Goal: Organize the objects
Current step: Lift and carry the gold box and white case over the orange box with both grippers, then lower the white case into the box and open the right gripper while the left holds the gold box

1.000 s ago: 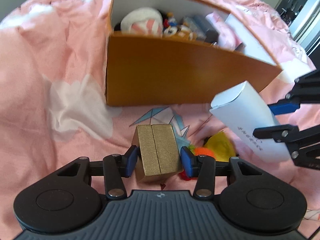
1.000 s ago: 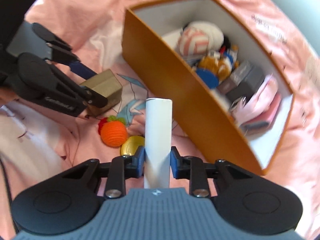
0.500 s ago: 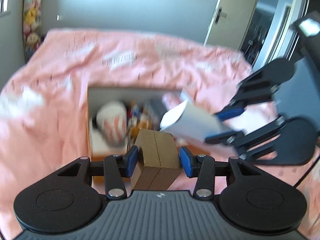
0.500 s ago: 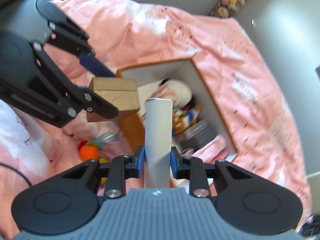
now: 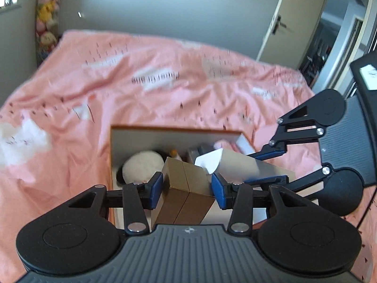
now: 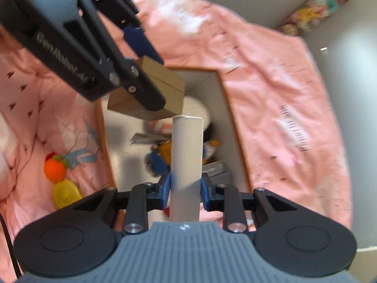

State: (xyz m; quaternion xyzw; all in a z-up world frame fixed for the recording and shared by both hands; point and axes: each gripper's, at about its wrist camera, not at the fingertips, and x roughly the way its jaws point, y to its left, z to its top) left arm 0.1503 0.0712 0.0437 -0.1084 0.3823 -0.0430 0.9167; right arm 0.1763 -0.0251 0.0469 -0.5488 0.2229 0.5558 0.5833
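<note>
**Two boxes over the bin**

Nearest me, my left gripper (image 5: 187,187) is closed on the gold box (image 5: 186,186), blue pads pressing its two side faces, the box tipped forward with a seam running down its middle. My right gripper (image 6: 185,187) is clamped on the white carton (image 6: 187,160), held near its lower end so most of its length stands out ahead of the pads. Both loads hang in the air, close to each other, the gold box a little above and to the left of the carton's tip in the right wrist view.

Just below and beyond them sits the open orange storage box (image 6: 232,118), already holding a round plush toy (image 5: 142,167) and a jumble of small items I cannot name through the blur. On the pink bedspread (image 5: 153,94) left of the storage box lie a knitted orange toy (image 6: 54,171) and a yellow toy (image 6: 64,192), still outside it.

I judge both boxes to be light, stiff cardboard, probably hollow: firm enough to pinch on flat sides, but they would dent under a hard squeeze. The carton, gripped so low, could swing or lever out. The gold box's seam may be a lid line, so gripping across the sides seems safest.
</note>
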